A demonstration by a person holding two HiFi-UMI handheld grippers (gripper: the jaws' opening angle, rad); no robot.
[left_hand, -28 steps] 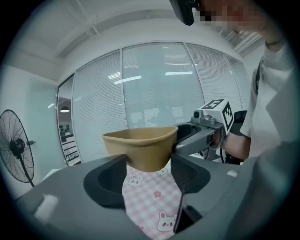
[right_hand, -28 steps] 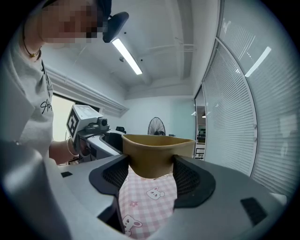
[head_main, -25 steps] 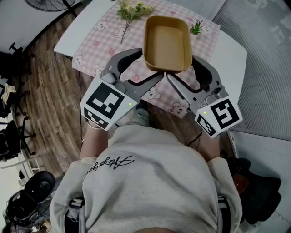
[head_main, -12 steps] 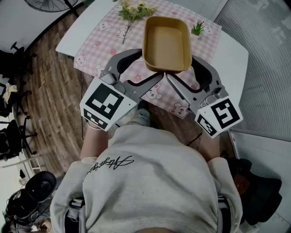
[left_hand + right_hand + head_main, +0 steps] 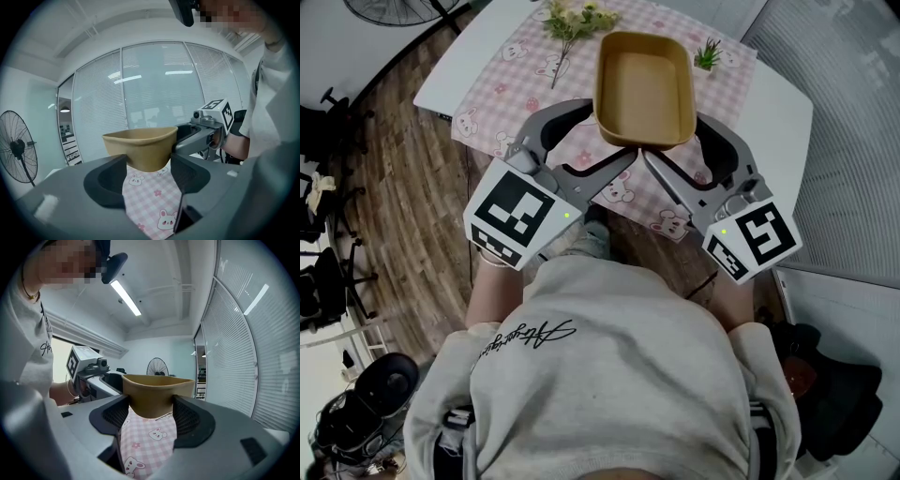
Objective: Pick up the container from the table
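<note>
The tan, empty, rounded-rectangle container (image 5: 644, 89) hangs in the air above the table, held from both near corners. My left gripper (image 5: 606, 132) is shut on its near left end, with the container (image 5: 140, 147) wedged between the two dark fingers (image 5: 111, 180). My right gripper (image 5: 675, 142) is shut on the near right end, and the container (image 5: 157, 392) sits between its ribbed pads (image 5: 186, 420). Each gripper view shows the other gripper across the container.
Below lies a white table (image 5: 778, 103) with a pink checked rabbit-print cloth (image 5: 516, 84). A flower sprig (image 5: 572, 19) and a small green plant (image 5: 706, 56) lie at its far side. Wood floor, office chairs (image 5: 323, 281) and a fan (image 5: 403, 7) are to the left.
</note>
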